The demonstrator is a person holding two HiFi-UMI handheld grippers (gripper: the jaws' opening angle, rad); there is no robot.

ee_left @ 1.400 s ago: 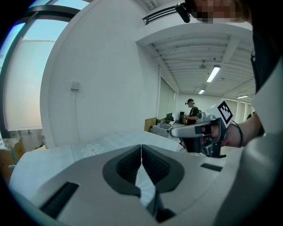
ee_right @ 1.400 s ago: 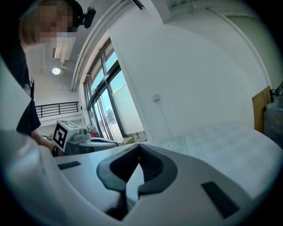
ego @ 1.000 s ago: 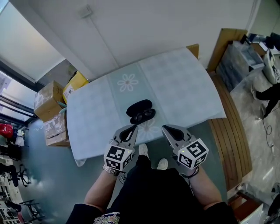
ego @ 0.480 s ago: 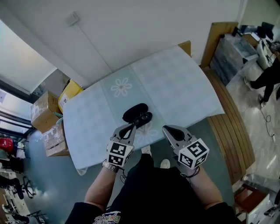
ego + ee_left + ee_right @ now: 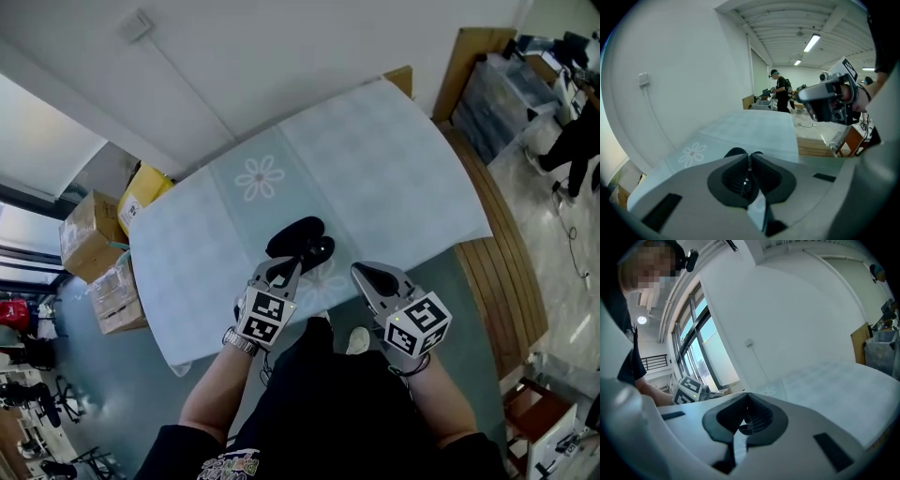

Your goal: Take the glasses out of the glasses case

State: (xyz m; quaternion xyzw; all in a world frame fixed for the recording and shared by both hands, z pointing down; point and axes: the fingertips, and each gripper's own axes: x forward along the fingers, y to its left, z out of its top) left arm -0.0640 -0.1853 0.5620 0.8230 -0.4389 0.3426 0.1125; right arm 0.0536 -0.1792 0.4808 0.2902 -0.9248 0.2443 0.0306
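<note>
1. left gripper (image 5: 284, 271) hangs at the near edge of the cloth (image 5: 394, 178), jaws pressed together on nothing, tips just short of the case (image 5: 298, 240).
2. right gripper (image 5: 364, 276) sits beside it, off to the right of the case, jaws also closed and empty.
3. case lies open near the front edge, lid (image 5: 292, 231) thrown back on the far side, glasses (image 5: 316, 253) dark in the near half.
4. expect the glasses to be light, stiff and fragile: thin frame, slick lenses, arms that fold if you catch one.
5. take them by the bridge or the frame rim, not the lens faces; which part lies uppermost is too small to tell.
6. case looks light too and may slide on the cloth, so you'd likely want one gripper pinning its rim while the other lifts.
7. you'll need to spread a jaw pair first.
</note>
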